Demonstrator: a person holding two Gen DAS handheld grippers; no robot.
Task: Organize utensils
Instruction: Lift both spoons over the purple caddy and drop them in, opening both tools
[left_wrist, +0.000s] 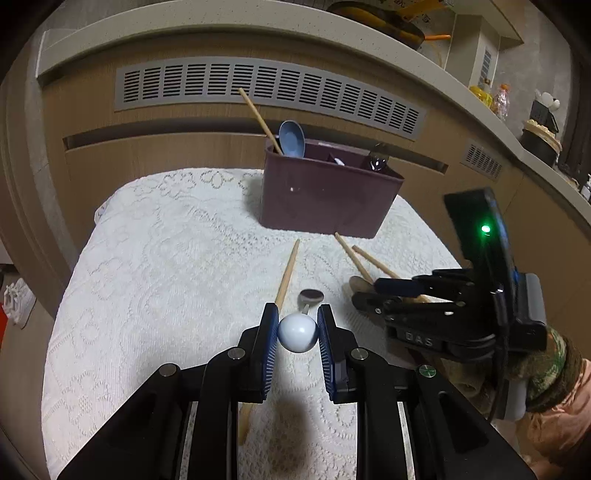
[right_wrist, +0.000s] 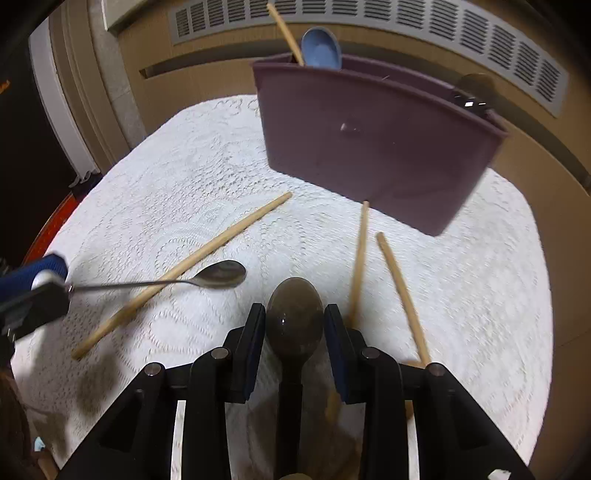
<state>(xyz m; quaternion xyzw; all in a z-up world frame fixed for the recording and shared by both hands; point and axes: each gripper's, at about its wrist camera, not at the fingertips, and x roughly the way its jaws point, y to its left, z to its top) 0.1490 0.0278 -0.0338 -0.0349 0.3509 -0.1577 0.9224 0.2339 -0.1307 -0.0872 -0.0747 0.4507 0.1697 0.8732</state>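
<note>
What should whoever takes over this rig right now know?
Left gripper: shut on metal spoon's ball end.
Right gripper: fingers around brown spoon on the cloth; grip unclear.
Done: bin holds a chopstick, blue spoon and a dark utensil.
Left: both spoons and three loose chopsticks go in the bin.

2 downward wrist views, shared holder (left_wrist: 325, 192).
</note>
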